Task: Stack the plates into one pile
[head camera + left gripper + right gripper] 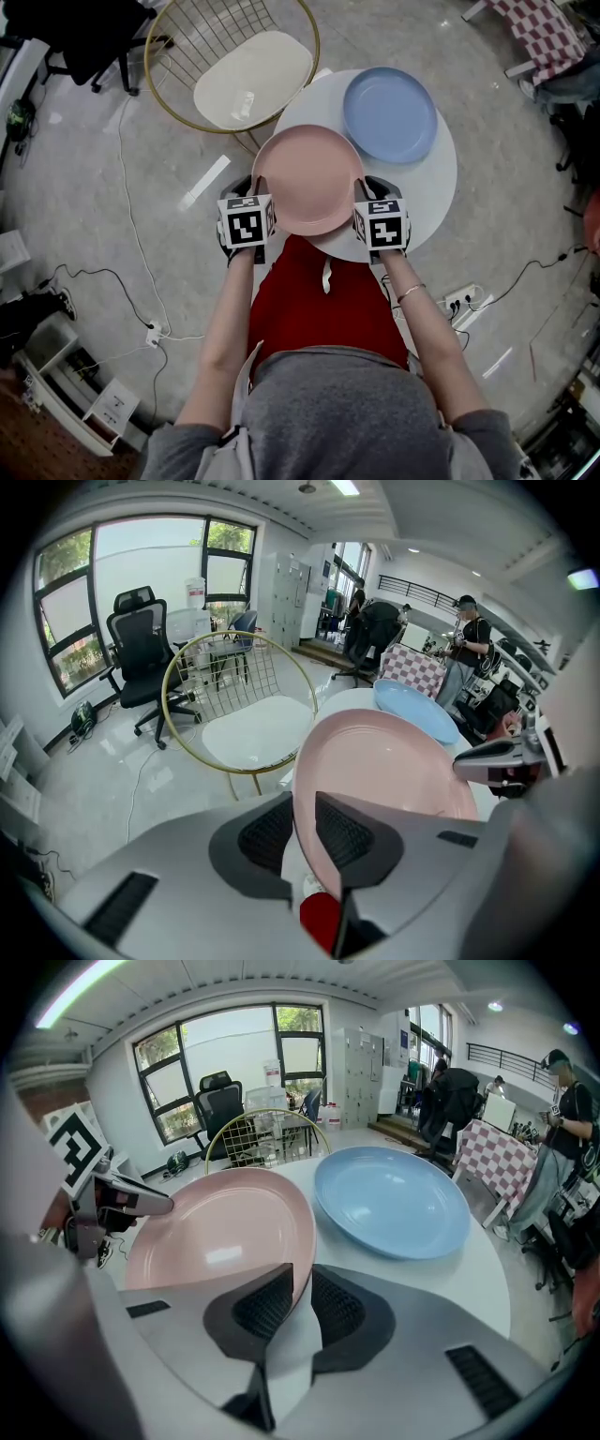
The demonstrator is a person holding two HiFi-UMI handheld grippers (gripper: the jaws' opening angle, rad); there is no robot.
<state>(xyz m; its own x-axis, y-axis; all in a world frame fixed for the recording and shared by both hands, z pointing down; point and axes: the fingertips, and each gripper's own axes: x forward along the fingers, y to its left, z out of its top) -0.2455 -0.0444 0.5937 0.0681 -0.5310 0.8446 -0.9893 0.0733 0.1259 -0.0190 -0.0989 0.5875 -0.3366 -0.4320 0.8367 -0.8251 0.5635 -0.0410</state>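
Pale polished floor below, round white desk point(439, 183) on it, gold wire chair with cream cushion point(248, 80) behind. Holds round pink plate point(307, 180) over near edge of desk by opposite sides of rim, probably to keep it level for the move: right claw point(300, 1283) clenched on right rim, left claw point(302, 808) released with left rim between pads but unpressed, so likely one-sided hold and some risk of tipping. Leaves round blue plate point(389, 114) flat on desk just beside pink one, evidently as base for single pile; stacking not yet done.
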